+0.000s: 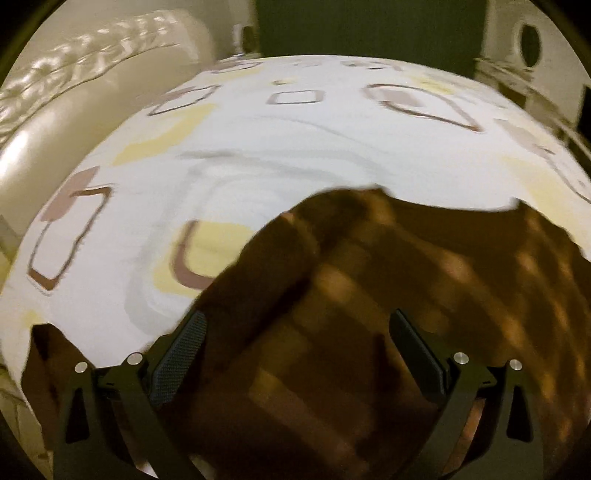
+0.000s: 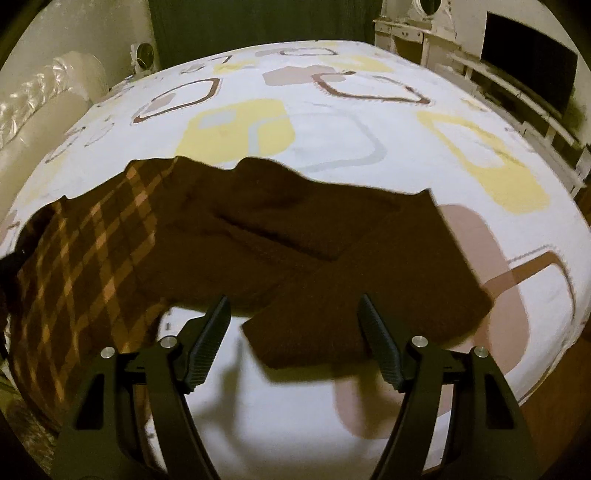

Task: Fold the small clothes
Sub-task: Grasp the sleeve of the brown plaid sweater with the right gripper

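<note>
White bedding with yellow, brown and grey rounded squares covers the bed [image 2: 332, 140] beneath me, and it spreads wide and smooth toward the far edge, where a dark green curtain [image 2: 258, 26] hangs. Off to my left runs a cream padded headboard [image 1: 74, 92]; off to my right stands a white shelf unit [image 2: 498, 74] with a dark screen [image 2: 528, 70] on it.

On the near part of the bed lies the brown garment [image 2: 258, 229], its plain knitted side spread flat and its far edge wavy against the sheet. One sleeve [image 2: 369, 295] crosses toward me at a slant, its squared cuff end lying between the jaws of my right gripper [image 2: 293, 332]. Those jaws stand well apart and hold nothing; the cuff looks to sit just under them, though I cannot tell whether it touches either finger. A plaid orange-and-brown panel [image 2: 85, 277] of the garment lies to the left.

My left gripper [image 1: 295, 350] hovers low over that plaid cloth [image 1: 351, 314], which fills the lower view in blur. Its jaws are also spread wide, with fabric beneath and between them but nothing pinched. Bare sheet lies open beyond the garment's far edge and to its left side.
</note>
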A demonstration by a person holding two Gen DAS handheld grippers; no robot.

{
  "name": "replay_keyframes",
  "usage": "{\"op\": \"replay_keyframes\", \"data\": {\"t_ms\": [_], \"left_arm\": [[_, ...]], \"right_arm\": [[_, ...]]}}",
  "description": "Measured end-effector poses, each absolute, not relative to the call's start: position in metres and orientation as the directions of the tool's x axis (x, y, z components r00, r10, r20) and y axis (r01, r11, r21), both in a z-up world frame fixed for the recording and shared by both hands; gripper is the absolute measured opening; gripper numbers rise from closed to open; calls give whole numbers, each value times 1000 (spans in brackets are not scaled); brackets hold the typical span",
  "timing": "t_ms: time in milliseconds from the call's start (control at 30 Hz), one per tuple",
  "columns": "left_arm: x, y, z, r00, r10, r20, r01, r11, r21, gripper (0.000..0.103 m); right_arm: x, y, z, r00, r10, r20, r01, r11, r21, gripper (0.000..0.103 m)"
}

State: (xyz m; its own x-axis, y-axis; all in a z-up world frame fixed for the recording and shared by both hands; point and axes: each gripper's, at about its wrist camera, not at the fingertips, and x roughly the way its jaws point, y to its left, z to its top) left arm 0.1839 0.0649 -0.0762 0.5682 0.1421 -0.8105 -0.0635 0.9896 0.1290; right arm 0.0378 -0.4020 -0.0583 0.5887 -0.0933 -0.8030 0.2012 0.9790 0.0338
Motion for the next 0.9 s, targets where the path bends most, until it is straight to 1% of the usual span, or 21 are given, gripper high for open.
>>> {"op": "replay_keyframes", "data": {"t_ms": [100,200,333,500,567,600,633,667,700,733,833,900], "left_arm": [[200,96,-81,546,204,-813,-143,978,150,99],[209,125,-86,520,258,-815,-218,962,165,99],[214,153,-92,500,235,-834,-293,952,92,99],[213,154,-95,503,242,-829,-280,954,109,99],[212,154,-94,507,234,-830,-281,955,97,99],[209,152,-93,509,228,-830,-279,956,92,99],[207,151,-91,516,217,-828,-270,959,84,99],[206,150,-89,522,212,-826,-260,962,82,99],[204,149,-86,530,211,-821,-251,964,86,99],[200,145,-83,541,208,-815,-237,967,90,99],[191,137,-71,571,196,-797,-207,974,91,99],[185,134,-62,591,182,-786,-195,978,79,99]], "right_arm": [[35,-414,-57,584,-95,-806,216,976,41,71],[32,-411,-60,574,-89,-814,174,985,15,71],[32,-400,-66,559,-79,-825,112,994,-19,71],[39,-397,-73,548,-91,-831,108,993,-38,72],[42,-391,-78,538,-117,-835,84,993,-85,71],[44,-388,-81,532,-141,-835,70,990,-123,68],[45,-387,-84,522,-166,-837,61,986,-157,51],[46,-390,-86,510,-177,-842,60,984,-170,44],[46,-394,-86,507,-169,-845,66,985,-158,31],[45,-403,-83,508,-150,-848,89,989,-121,22],[40,-438,-69,528,-25,-849,161,984,71,20],[36,-465,-57,557,25,-830,208,964,168,18]]}}
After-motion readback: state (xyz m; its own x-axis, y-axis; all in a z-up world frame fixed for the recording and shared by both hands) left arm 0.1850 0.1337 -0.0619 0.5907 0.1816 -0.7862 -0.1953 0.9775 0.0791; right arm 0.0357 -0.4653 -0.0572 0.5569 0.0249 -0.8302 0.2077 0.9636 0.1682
